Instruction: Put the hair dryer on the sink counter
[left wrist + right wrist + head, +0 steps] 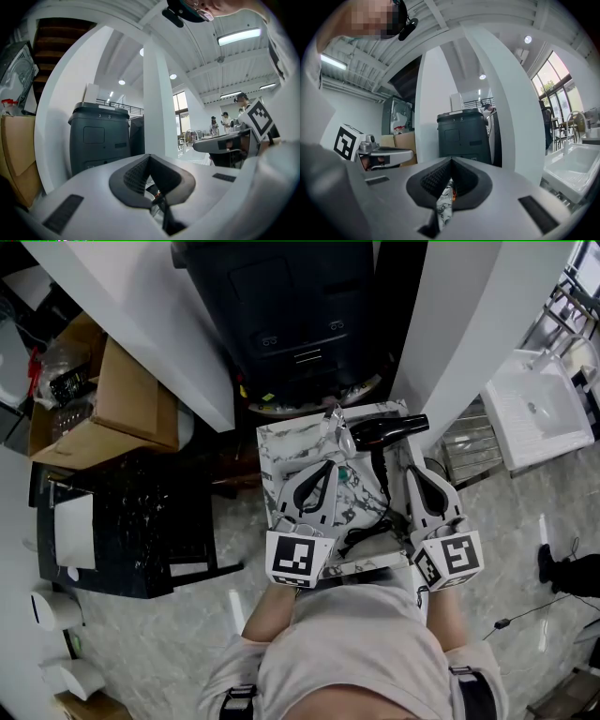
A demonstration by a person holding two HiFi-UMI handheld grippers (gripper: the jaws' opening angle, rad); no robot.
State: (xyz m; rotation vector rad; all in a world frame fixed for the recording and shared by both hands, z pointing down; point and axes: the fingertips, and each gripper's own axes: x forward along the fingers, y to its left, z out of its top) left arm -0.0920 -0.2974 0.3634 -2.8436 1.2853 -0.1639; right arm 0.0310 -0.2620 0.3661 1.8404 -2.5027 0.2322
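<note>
The digits "3" and "8" stand in pale print along the top front edge of the dark grey bin (98,140), and both gripper views show them. A black-and-white square code marker faces up on the left tool's cube (298,559) and on the right tool's cube (452,557).

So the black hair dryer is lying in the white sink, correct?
Not quite. The hair dryer lies on the marble top, not in the sink, which stands apart at the right. The head view shows this.
</note>
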